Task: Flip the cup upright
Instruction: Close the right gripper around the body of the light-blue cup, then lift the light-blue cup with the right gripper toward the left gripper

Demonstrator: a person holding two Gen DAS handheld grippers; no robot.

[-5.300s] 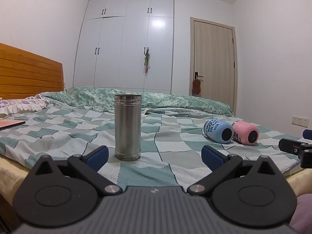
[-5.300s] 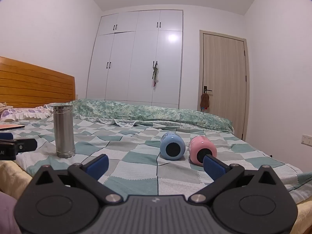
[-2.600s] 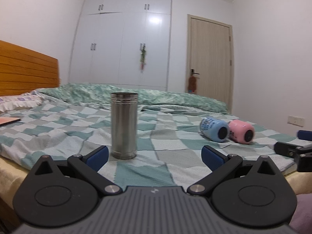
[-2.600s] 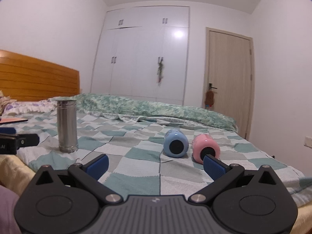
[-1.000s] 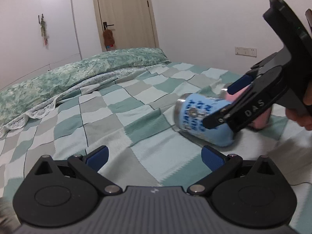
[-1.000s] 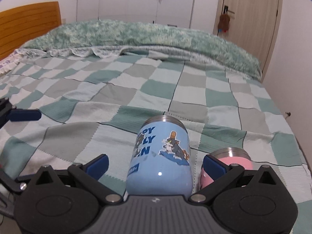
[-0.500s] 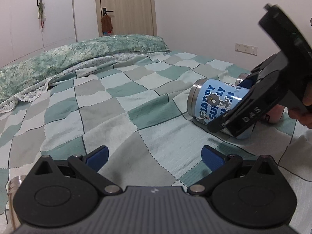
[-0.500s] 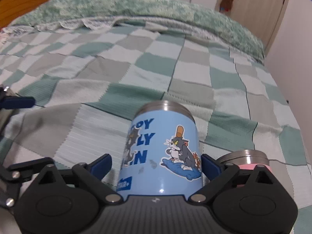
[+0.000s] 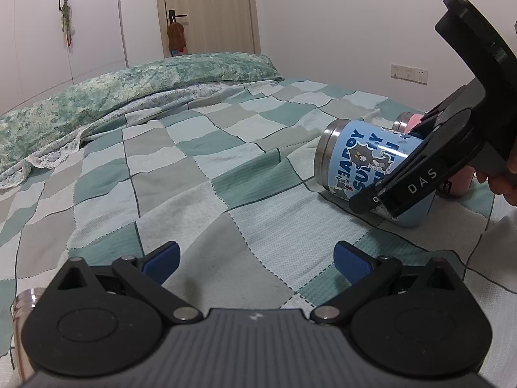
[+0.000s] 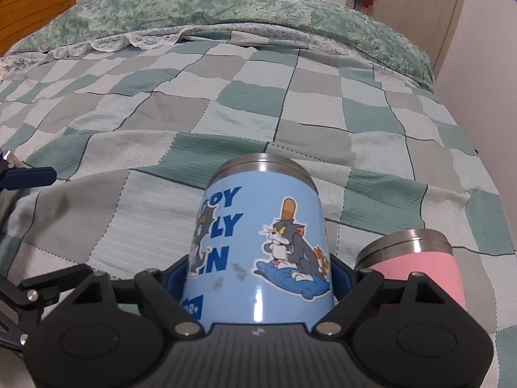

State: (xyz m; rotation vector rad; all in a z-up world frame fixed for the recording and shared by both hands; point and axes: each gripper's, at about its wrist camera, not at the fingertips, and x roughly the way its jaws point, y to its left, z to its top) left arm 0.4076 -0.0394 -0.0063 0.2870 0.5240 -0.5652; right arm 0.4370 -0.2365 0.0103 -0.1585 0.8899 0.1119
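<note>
A blue cartoon-printed cup [image 10: 258, 242] lies on its side on the checked bedspread [image 10: 226, 103], steel rim pointing away from my right gripper. My right gripper [image 10: 258, 278] has closed its blue pads on the cup's body. In the left wrist view the same cup [image 9: 365, 158] lies at the right with the right gripper [image 9: 420, 174] clamped over it. My left gripper [image 9: 255, 258] is open and empty, low over the bedspread to the cup's left.
A pink cup [image 10: 416, 262] lies on its side just right of the blue one, also in the left wrist view [image 9: 416, 119]. A steel flask [image 9: 22, 310] stands at the left gripper's lower left. A folded green quilt [image 10: 226, 9] lies across the far bed.
My right gripper's jaws have narrowed from beside the blue cup onto its body. The left gripper has shifted slightly; the cup stays lying on the bed.
</note>
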